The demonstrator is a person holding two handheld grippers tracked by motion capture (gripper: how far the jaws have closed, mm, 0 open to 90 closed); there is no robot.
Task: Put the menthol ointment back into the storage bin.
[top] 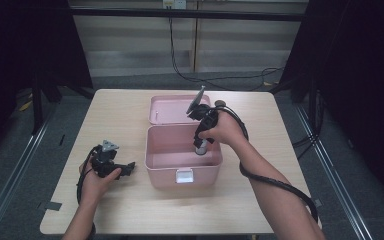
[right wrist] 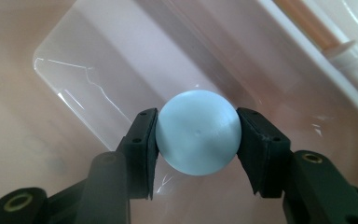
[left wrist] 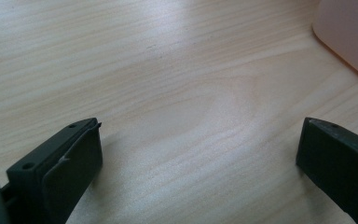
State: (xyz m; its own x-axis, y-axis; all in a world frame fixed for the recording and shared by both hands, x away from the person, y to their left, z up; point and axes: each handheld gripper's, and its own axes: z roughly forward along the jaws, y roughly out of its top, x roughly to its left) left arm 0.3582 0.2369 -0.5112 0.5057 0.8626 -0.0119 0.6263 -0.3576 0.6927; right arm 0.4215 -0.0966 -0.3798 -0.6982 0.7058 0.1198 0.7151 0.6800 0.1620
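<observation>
Over the open pink box, the right gripper points steeply downward, its tips lowered inside the box near the right wall. Its fingers are closed on a pale blue ball, one pad pressed to each side at the ball's widest part. The ball is round, so no long axis or pointing direction can be read from it; a small dimple faces the camera in the right gripper view. Behind the ball lies the box's glossy pink floor, and whether the ball touches it cannot be told. The box's lid is folded back flat on the tabletop on the far side, hinged to the box's rear edge. A white latch sits on the near wall.

At the left of the box, the left gripper rests low over the tabletop in the person's left hand, pointing toward the box's near left corner. Its fingers stand wide apart with bare wood between them, holding nothing. A corner of the box shows at the upper right of the left gripper view.
</observation>
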